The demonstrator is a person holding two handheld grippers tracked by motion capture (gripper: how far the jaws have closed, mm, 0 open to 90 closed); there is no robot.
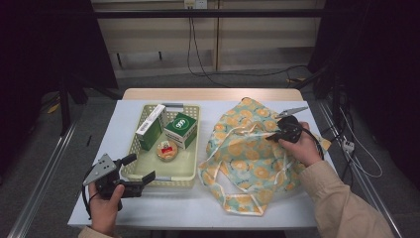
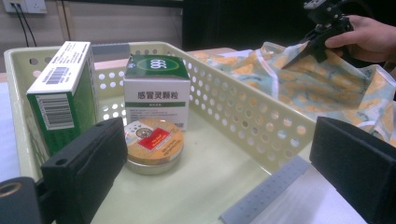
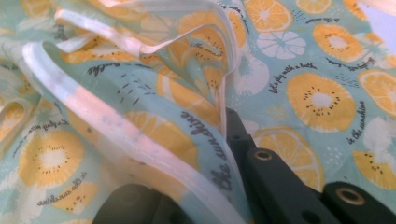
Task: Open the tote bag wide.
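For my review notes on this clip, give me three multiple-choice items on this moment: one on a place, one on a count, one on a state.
1. Where does the round tin lie?
A. in the basket, in front of the boxes
B. on the fruit-print cloth bag
C. on the bare table

2. How many boxes stand in the basket?
A. one
B. two
C. four

3. What is the right hand-held gripper doing?
A. hanging open over the basket
B. shut on the tin
C. shut on the fruit-print cloth bag

Key: 1 A, the tin sits on the basket floor before the white-and-green boxes; 2 B, a tall box and a squat one stand there; 3 C, the right gripper view shows fabric pinched between its jaws.
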